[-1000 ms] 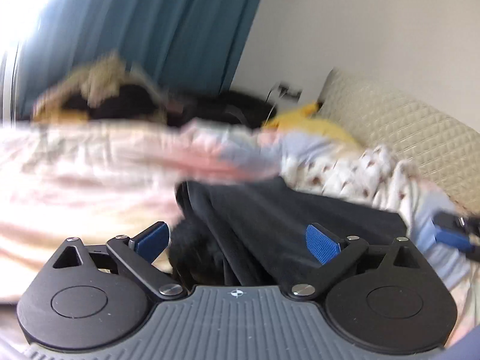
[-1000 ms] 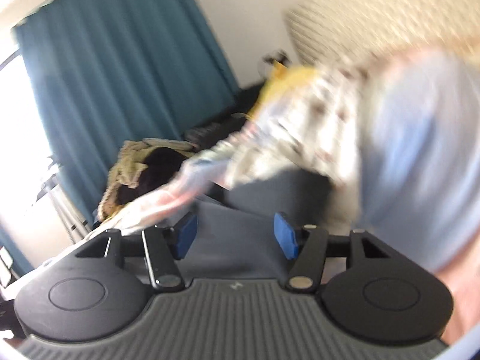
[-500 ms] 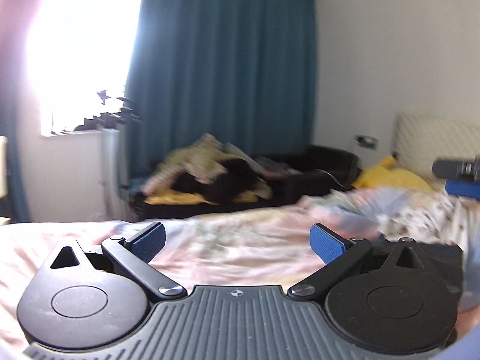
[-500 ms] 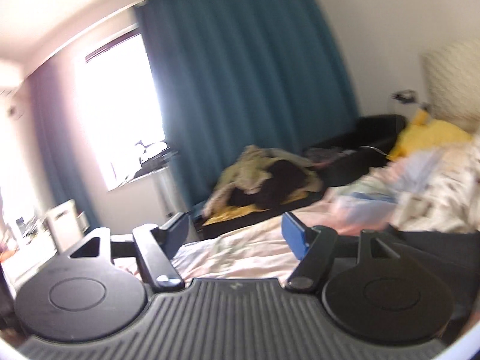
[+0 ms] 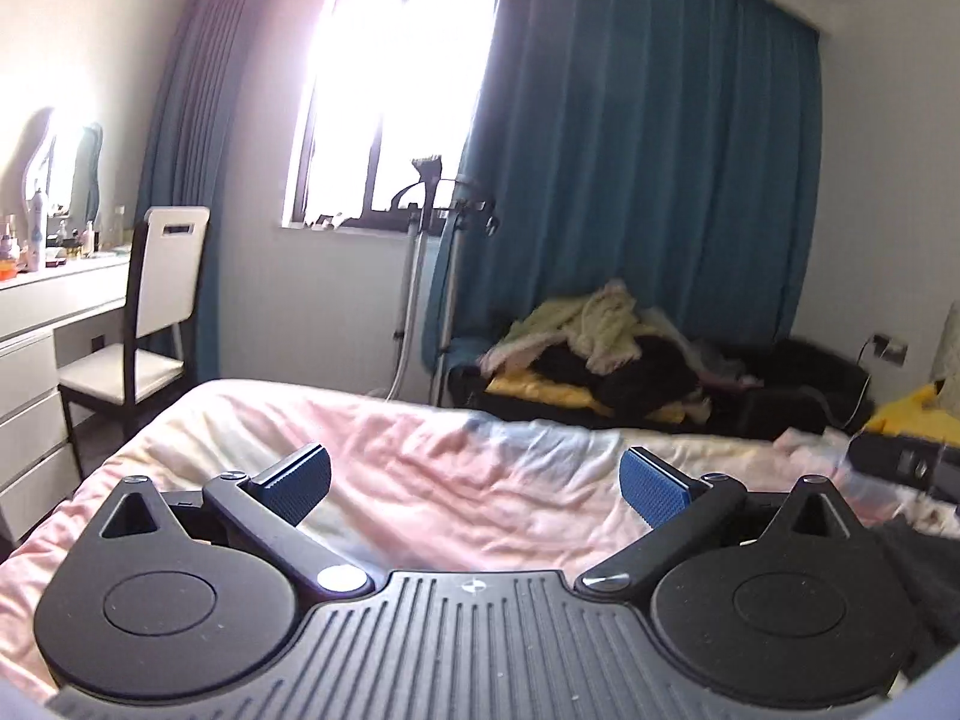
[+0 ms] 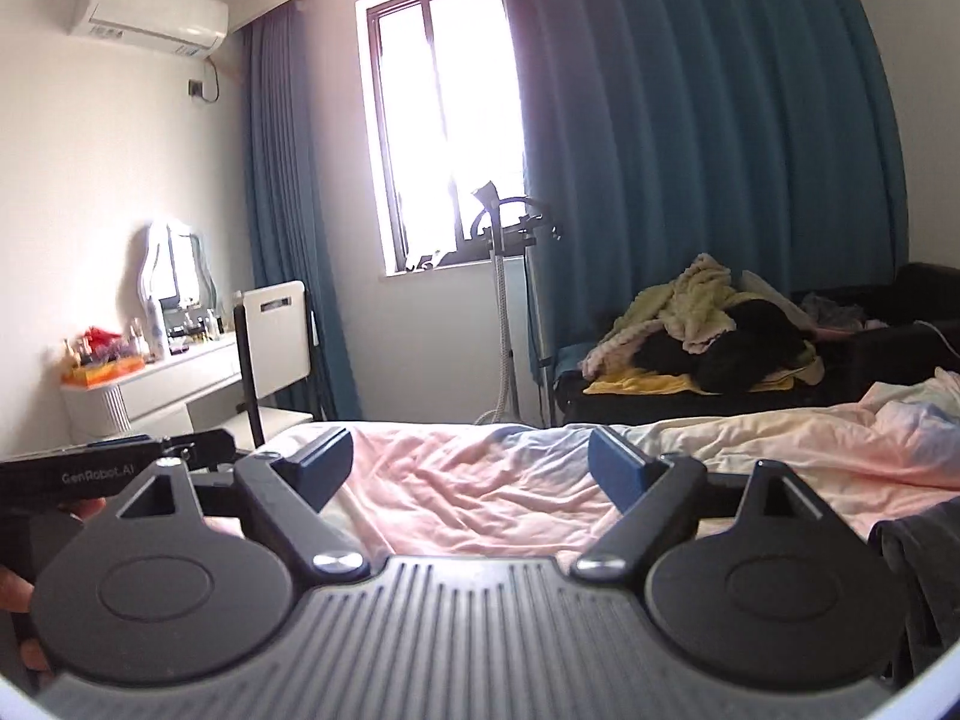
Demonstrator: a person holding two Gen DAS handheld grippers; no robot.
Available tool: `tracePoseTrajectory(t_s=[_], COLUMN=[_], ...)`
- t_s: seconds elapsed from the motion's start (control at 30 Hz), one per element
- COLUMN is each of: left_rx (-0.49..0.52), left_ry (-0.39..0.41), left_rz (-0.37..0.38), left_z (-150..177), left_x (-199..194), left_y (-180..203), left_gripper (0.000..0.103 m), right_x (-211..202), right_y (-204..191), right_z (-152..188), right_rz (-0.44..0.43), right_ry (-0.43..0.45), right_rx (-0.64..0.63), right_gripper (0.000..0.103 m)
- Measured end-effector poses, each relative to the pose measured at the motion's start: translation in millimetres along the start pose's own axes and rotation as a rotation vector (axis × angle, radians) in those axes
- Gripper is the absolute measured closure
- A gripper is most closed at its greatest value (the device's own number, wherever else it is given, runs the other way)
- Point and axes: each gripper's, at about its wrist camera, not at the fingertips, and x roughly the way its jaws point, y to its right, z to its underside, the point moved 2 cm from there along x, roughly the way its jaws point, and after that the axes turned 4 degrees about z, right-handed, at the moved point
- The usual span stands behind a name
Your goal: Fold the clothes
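My left gripper (image 5: 474, 483) is open above the pink bedspread (image 5: 450, 480), with nothing between its blue pads. My right gripper (image 6: 471, 465) is open too, its jaws still opening, and holds nothing over the bedspread (image 6: 480, 492). A dark garment (image 5: 924, 564) lies on the bed at the right edge of the left wrist view and shows as a dark fold (image 6: 918, 546) at the right of the right wrist view. In the right wrist view the left gripper's black body (image 6: 108, 468) shows at the left with a hand under it.
A pile of clothes (image 5: 600, 348) (image 6: 702, 324) lies on a dark sofa under the blue curtain. A white chair (image 5: 150, 324) and a white dresser (image 6: 156, 384) stand at the left. A garment steamer stand (image 6: 510, 300) is by the window.
Both grippers have risen and swung left, away from the dark garment and the headboard, and now face the window. The right gripper's jaws have widened.
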Motion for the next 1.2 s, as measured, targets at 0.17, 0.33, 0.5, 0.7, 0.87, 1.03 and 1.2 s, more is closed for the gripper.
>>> tracePoseTrajectory(t_s=[0.17, 0.33, 0.5, 0.7, 0.87, 1.03, 1.2], left_rx=[0.010, 0.021, 0.043, 0.038, 0.042, 0.047, 0.061], left_ry=[-0.036, -0.086, -0.095, -0.088, -0.083, -0.087, -0.073], left_rz=[-0.029, -0.041, -0.034, -0.043, -0.037, -0.039, -0.050], left_z=[31, 54, 71, 75, 75, 75, 74], left_x=[16, 45, 51, 53, 50, 48, 45], left_y=[-8, 5, 18, 18, 21, 22, 24], left_gripper=[0.000, 0.000, 0.000, 0.000, 0.000, 0.000, 0.000], right_x=[13, 28, 31, 30, 32, 33, 31], right_y=[21, 39, 41, 51, 57, 59, 56], right_z=[34, 58, 74, 79, 84, 89, 93], right_rz=[0.036, 0.103, 0.184, 0.195, 0.192, 0.200, 0.216], right_ry=[0.004, -0.024, -0.014, 0.009, -0.014, -0.022, -0.003], right_rx=[0.075, 0.096, -0.029, 0.002, 0.039, 0.050, 0.032], right_gripper=[0.016, 0.016, 0.013, 0.000, 0.000, 0.000, 0.000])
